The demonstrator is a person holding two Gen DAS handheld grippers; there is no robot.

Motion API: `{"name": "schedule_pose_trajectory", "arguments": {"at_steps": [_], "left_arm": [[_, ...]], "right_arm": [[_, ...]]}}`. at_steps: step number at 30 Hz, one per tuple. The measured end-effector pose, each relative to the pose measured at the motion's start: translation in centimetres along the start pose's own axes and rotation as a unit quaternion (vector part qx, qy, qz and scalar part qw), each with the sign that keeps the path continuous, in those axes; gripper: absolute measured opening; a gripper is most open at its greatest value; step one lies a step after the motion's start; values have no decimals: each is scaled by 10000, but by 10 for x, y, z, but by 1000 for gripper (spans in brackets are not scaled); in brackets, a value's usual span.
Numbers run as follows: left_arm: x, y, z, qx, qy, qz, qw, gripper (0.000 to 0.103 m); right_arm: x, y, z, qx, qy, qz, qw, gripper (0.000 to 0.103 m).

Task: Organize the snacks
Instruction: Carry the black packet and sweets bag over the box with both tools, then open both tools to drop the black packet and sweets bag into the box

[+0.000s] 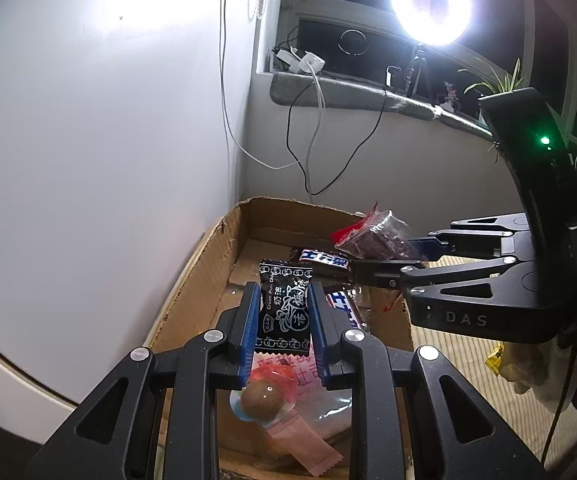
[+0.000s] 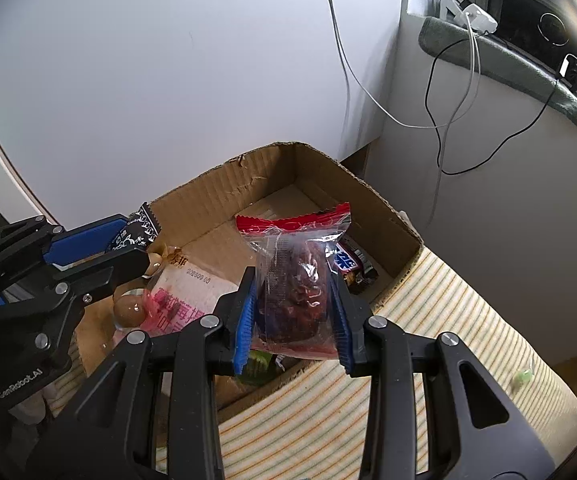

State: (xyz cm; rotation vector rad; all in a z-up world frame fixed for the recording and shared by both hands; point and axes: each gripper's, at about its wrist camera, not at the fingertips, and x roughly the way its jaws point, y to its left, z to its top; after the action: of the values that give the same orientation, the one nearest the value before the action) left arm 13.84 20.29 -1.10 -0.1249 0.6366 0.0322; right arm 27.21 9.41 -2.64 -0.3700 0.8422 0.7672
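Note:
My left gripper (image 1: pixel 282 316) is shut on a black cream plum candy packet (image 1: pixel 284 308) and holds it above the open cardboard box (image 1: pixel 204 264). My right gripper (image 2: pixel 294 312) is shut on a clear red-topped packet of dried red fruit (image 2: pixel 296 280), also above the box (image 2: pixel 272 168). In the left wrist view the right gripper (image 1: pixel 372 258) comes in from the right with its packet (image 1: pixel 372 236). In the right wrist view the left gripper (image 2: pixel 136 244) shows at the left with the black packet (image 2: pixel 138 230). Snickers bars (image 1: pixel 324 260) and a pink-wrapped snack (image 1: pixel 288 412) lie in the box.
The box stands on a striped cloth (image 2: pixel 428 320) against a white wall (image 1: pixel 88 120). Cables (image 1: pixel 308 140) hang from the windowsill. A ring light (image 1: pixel 428 4) glares at top right. A yellow wrapper (image 1: pixel 494 358) lies on the cloth at the right.

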Motion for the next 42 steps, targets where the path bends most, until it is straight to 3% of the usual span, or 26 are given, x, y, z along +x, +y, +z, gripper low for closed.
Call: {"name": "schedule_pose_trajectory", "arguments": {"at_steps": [14, 18, 23, 26, 34, 37, 42], "left_arm": [[3, 8, -1, -66, 32, 72, 9999, 23], [2, 6, -1, -41, 27, 94, 9999, 28], [2, 5, 0, -13, 2, 140, 9999, 37], [1, 5, 0, -23, -24, 156, 9999, 42], [-9, 3, 2, -34, -122, 168, 9998, 42], [-13, -2, 2, 12, -166, 176, 9997, 52], [-21, -10, 2, 88, -216, 178, 9996, 58]], "right_arm": [[13, 5, 3, -61, 82, -40, 9999, 38], [9, 4, 3, -67, -15, -108, 9999, 54], [3, 3, 4, -112, -69, -183, 9997, 58], [-1, 1, 3, -108, -139, -293, 9994, 72], [-14, -6, -1, -25, -195, -393, 9990, 72], [-20, -8, -3, -47, -234, -460, 9987, 72], [-33, -11, -8, -4, -302, -525, 9982, 72]]}}
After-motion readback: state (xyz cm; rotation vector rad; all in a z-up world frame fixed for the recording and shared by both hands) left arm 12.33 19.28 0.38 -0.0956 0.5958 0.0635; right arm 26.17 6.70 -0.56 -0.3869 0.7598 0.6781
